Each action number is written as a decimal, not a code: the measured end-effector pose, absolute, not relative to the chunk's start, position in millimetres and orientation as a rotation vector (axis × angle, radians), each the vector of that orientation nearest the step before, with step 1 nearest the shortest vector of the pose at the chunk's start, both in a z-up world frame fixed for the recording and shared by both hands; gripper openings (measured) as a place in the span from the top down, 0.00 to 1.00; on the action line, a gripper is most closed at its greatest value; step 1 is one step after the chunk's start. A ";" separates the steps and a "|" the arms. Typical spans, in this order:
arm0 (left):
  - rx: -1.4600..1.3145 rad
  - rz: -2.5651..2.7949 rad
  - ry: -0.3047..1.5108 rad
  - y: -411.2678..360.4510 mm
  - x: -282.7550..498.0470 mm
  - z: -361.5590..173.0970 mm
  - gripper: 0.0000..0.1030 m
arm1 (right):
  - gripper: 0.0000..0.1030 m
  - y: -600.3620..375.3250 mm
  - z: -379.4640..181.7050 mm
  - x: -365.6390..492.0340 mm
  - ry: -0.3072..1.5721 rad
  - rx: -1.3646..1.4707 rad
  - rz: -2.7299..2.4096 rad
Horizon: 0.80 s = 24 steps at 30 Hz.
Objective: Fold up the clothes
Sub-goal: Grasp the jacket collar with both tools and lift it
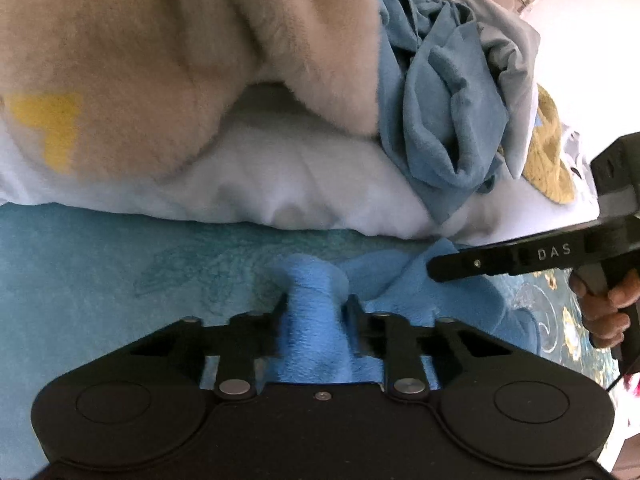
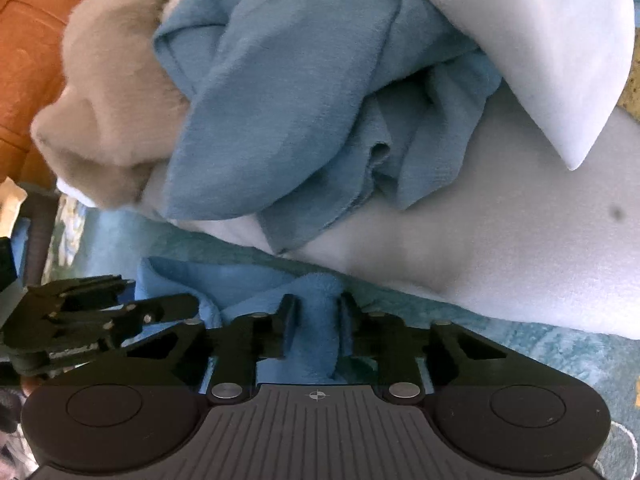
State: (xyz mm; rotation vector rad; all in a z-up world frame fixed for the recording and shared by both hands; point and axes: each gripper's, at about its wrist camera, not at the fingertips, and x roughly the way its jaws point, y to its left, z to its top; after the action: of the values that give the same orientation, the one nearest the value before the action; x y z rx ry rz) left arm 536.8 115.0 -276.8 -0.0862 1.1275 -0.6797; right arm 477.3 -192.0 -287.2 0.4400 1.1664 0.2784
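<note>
With both of my grippers biting the same bright blue fleece garment [image 1: 310, 320], I hold it by two points so an edge can be drawn taut for a fold. My left gripper [image 1: 316, 304] pinches a bunched ridge; my right gripper [image 2: 316, 306] pinches another. It lies low on the teal bedspread [image 1: 100, 264], just beside the unfolded heap of clothes [image 2: 304, 100].

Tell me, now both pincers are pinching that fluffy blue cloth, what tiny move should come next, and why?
Probably lift both ends and draw them apart. The left gripper and right gripper each pinch a bunched fold of the blue cloth, which lies crumpled on the teal bedspread beside the clothes pile; it needs spreading before folding.
</note>
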 end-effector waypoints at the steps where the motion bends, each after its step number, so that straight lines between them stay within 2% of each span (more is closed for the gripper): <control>1: -0.089 -0.677 1.123 115.1 535.7 -275.5 0.86 | 0.88 -190.1 -281.9 472.1 1.145 0.431 0.281; 13: -0.132 -0.661 0.977 134.8 479.0 -204.5 0.89 | 0.91 -185.5 -199.9 396.5 0.953 0.408 0.337; 24: -0.060 -0.671 0.908 149.0 363.1 -145.2 0.89 | 0.91 -187.0 -162.6 290.9 0.923 0.438 0.388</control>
State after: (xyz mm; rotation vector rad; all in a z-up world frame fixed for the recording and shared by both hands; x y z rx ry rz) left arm 363.1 149.0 -145.2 -0.0597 0.9078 -0.6710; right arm 290.9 -187.0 -162.6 0.4378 0.9227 0.3878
